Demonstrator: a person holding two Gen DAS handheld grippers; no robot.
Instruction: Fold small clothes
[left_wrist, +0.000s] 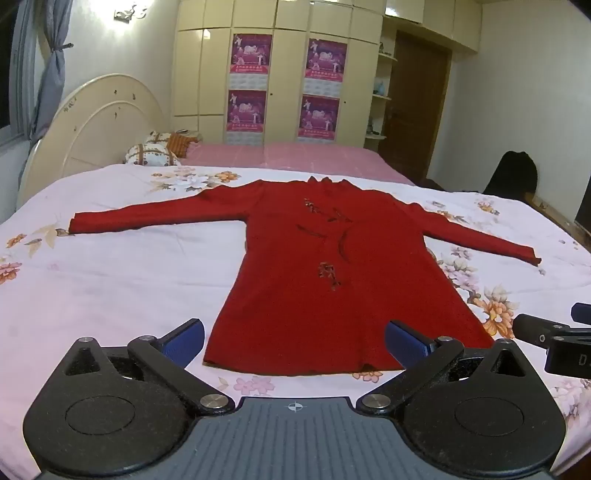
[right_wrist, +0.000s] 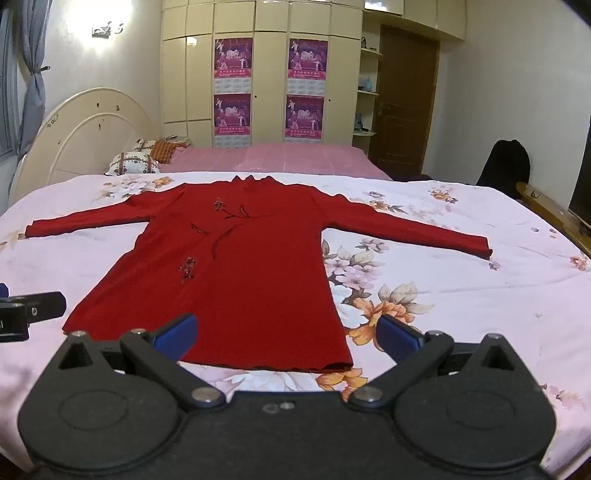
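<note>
Both tongs wide open and empty over the hem of a red top laid out for folding.

I see the red top (left_wrist: 314, 266) flat on the floral bedspread (left_wrist: 122, 273), face up, sleeves out, so every edge is reachable. My left gripper (left_wrist: 294, 341) and right gripper (right_wrist: 285, 332) hover at the hem, gripping nothing; whether the pads brush the cloth I can't quite tell.

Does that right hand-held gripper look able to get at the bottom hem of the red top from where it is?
Probably yes. The right hand-held gripper stands wide open just short of the hem of the red top, which lies flat on the floral bedspread. Nothing lies between them.
</note>
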